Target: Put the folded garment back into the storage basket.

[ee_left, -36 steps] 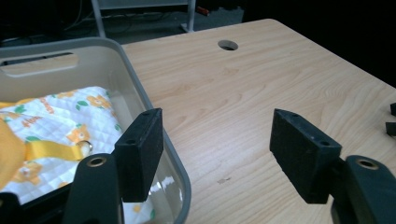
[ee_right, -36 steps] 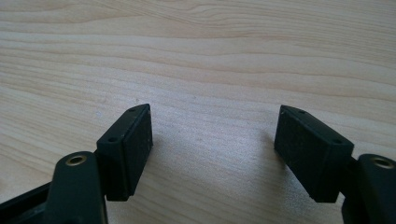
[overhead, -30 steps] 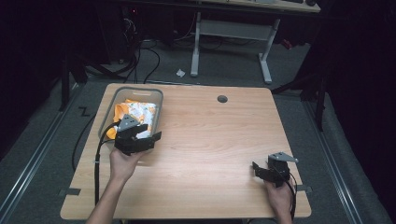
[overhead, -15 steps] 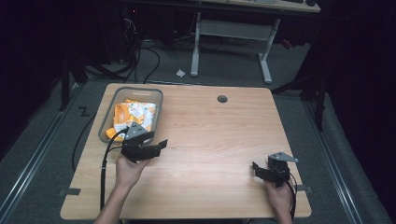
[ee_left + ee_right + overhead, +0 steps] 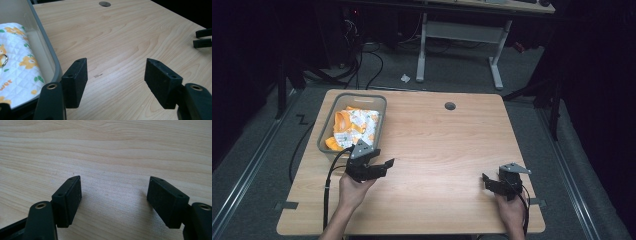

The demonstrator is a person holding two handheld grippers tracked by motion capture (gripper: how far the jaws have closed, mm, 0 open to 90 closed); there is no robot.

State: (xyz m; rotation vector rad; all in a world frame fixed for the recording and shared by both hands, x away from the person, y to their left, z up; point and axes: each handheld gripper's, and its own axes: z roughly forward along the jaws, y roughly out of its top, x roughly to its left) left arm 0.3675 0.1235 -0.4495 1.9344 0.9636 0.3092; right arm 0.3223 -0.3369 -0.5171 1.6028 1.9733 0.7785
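We work at a light wooden table [image 5: 437, 150] set in a dark room, with grey carpet and cables on the floor around it. At the table's far left corner stands a grey bin [image 5: 326, 131], and in it lies a quilted cloth [image 5: 354, 126], white with orange flowers and orange trim. In the left gripper view the cloth [image 5: 17, 67] sits behind the bin's wall [image 5: 47, 47], to the left of our jaws.

Our left gripper [image 5: 382, 167] is just beside the bin's near right corner, over bare wood; its jaws stand wide apart with nothing between them, and the same gap shows in its own view [image 5: 116, 82]. Our right gripper [image 5: 488, 181] rests near the table's near right edge, well apart from the bin. Its jaws are spread too and hold nothing, with plain wood grain between them [image 5: 113, 200].

A round cable hole [image 5: 450, 106] marks the far middle of the table.
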